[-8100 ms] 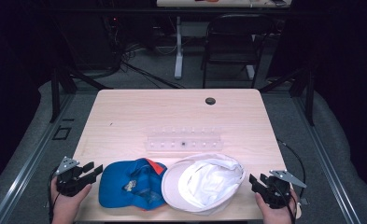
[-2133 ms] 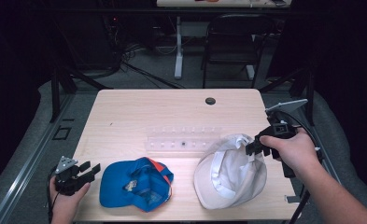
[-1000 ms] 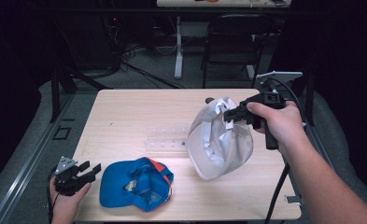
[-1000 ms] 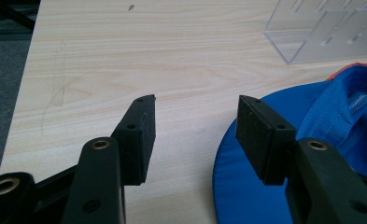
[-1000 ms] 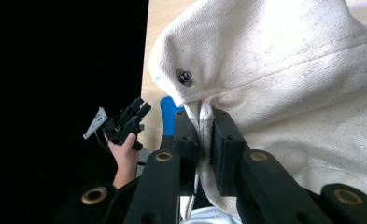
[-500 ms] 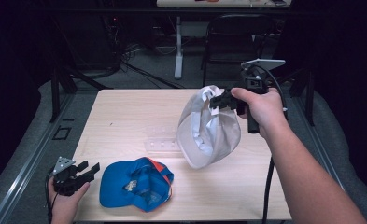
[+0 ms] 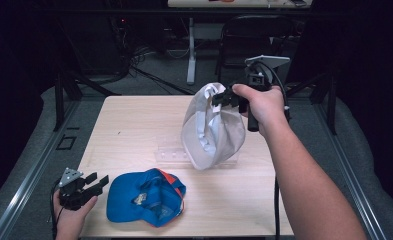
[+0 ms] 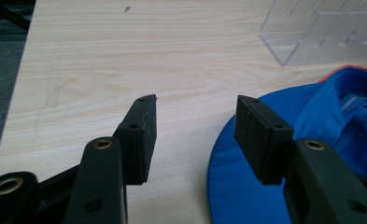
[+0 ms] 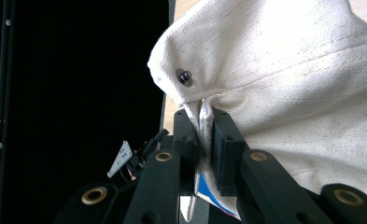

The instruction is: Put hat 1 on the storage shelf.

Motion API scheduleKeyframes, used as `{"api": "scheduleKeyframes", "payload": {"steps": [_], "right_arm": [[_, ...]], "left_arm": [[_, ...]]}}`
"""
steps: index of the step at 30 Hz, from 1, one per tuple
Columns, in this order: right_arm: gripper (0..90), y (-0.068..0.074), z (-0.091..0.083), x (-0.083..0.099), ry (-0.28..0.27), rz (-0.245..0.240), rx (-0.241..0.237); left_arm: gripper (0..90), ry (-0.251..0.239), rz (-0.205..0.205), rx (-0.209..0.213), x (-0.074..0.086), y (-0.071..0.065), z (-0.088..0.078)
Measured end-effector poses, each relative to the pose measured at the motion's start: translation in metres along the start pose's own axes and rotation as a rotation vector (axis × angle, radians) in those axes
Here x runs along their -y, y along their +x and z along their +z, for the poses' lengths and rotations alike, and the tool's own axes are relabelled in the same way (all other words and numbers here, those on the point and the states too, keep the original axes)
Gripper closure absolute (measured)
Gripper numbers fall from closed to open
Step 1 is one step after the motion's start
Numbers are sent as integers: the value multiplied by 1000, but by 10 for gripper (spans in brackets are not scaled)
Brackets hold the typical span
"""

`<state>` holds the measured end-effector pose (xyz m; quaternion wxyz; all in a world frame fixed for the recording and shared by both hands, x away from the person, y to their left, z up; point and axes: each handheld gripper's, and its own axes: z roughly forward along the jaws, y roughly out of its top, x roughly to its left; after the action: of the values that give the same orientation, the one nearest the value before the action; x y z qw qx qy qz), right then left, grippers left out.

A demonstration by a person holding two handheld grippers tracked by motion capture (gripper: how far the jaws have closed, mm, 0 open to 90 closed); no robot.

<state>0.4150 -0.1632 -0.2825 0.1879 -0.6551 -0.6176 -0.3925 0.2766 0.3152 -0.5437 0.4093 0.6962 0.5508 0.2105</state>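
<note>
White cap [image 7: 211, 131] is held aloft above the table's [image 7: 134, 130] far right part, pinched by the right gripper [image 7: 224, 97]; a blue cap [image 7: 146, 197] lies near the front edge. The left gripper's [image 8: 193, 135] jaws are seen parted beside the blue brim. Right jaws are seen clamped on cream fabric [image 9: 284, 70].

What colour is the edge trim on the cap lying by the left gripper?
Orange trim on the blue cap, clearest in the left gripper view along its far rim.
</note>
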Motion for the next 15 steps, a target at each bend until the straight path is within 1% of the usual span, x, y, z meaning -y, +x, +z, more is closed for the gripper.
{"api": "scheduleKeyframes", "payload": {"steps": [1,2,3,5,6,7,10,12,13,15], "right_arm": [[821,1,2,-1,-1,-1,-5],[821,2,4,-3,-4,0,-7],[821,3,6,-4,-3,1,-9],[821,6,13,-8,3,-1,-18],[821,6,13,-8,3,-1,-18],[821,8,18,-11,0,7,-23],[821,10,22,-13,2,2,-22],[821,12,24,-14,0,1,-19],[821,15,26,-16,-8,6,-19],[821,17,27,-16,-19,9,-12]], "left_arm": [[501,6,6,5,-1,-1,0],[504,1,6,6,-1,-3,0],[506,4,5,19,-1,-4,0],[506,2,11,28,-1,-8,1],[506,2,11,28,-1,-8,1],[505,-3,16,30,-1,-9,2],[503,-2,20,28,-1,-10,3],[501,3,22,22,-1,-9,3],[501,4,16,16,-1,-7,3],[500,2,15,18,-1,-6,3]]}}
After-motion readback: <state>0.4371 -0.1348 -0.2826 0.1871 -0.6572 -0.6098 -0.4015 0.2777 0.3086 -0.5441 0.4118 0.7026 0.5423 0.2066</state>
